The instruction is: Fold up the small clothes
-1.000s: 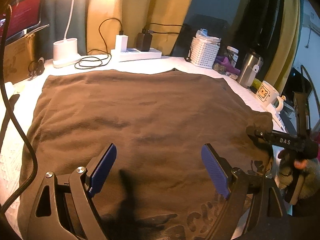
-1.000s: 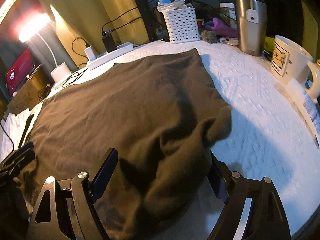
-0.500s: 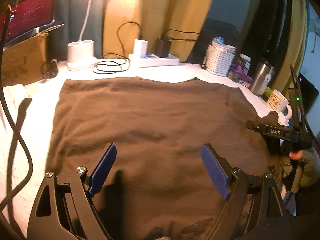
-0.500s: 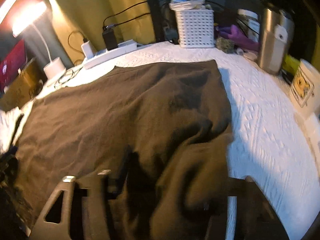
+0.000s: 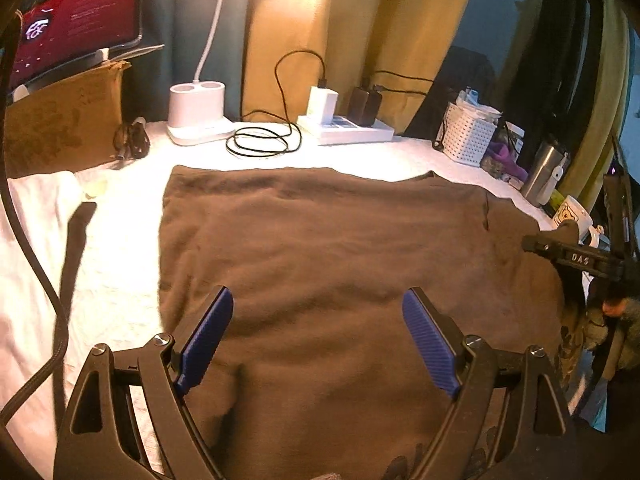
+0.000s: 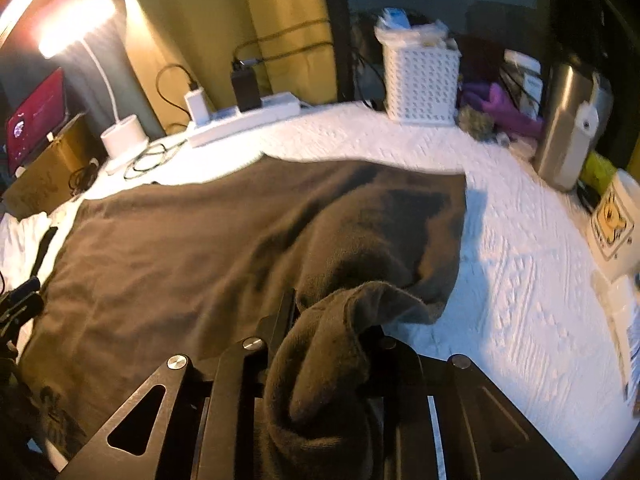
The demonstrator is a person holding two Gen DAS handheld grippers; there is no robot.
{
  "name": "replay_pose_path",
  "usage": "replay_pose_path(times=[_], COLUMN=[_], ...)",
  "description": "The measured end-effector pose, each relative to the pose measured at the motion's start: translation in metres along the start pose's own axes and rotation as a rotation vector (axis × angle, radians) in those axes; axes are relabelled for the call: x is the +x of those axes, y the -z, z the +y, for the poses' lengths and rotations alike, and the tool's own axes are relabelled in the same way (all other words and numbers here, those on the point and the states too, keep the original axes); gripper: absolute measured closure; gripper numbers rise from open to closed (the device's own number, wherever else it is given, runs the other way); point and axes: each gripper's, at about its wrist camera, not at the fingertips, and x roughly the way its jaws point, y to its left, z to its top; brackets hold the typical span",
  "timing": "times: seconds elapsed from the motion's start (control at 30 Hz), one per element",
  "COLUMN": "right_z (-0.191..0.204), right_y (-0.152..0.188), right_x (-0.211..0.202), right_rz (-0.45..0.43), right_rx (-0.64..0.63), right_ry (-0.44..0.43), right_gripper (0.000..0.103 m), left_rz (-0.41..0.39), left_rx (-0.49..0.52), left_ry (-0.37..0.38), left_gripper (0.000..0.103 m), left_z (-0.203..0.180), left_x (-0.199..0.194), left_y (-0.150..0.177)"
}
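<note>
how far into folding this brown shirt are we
Early. Done: the brown shirt lies spread flat on the white cover. In hand: the right gripper is shut on a bunched piece of the shirt's right edge, raised off the cover. The left gripper hangs open above the near part of the shirt, holding nothing. Left: no fold is laid yet, so every fold remains.

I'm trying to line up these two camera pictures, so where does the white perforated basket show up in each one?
Left wrist view: the white basket sits at the upper right, on the white bedding beyond the far edge of the brown garment.
Right wrist view: the same basket is at the top, right of centre.
Shared landmark: the steel tumbler stands to the basket's right in both.
</note>
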Motion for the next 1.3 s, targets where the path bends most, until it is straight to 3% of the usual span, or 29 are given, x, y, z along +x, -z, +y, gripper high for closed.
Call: replay_pose_path(times=[0.43, 0.9, 1.23, 1.3], right_z=[0.098, 0.243, 0.267, 0.271], right_y=[-0.029, 0.0, 0.019, 0.021], right_x=[-0.018, 0.009, 0.012, 0.008], right_rz=[-0.059, 0.033, 0.101, 0.099], right_rx=[-0.169, -0.415, -0.435, -0.446], right_ry=[-0.068, -0.264, -0.32, -0.338], right_gripper=[0.083, 0.084, 0.081, 0.072], left_rz=[-0.046, -0.075, -0.103, -0.113], left_rx=[-0.029, -0.074, -0.077, -0.072], left_ry=[-0.046, -0.076, -0.099, -0.111], left_gripper=[0.017, 0.017, 0.017, 0.017], left_z=[0.045, 0.081, 0.087, 0.088], left_x=[-0.029, -0.053, -0.069, -0.073], left_y=[-0.004, 0.012, 0.013, 0.012])
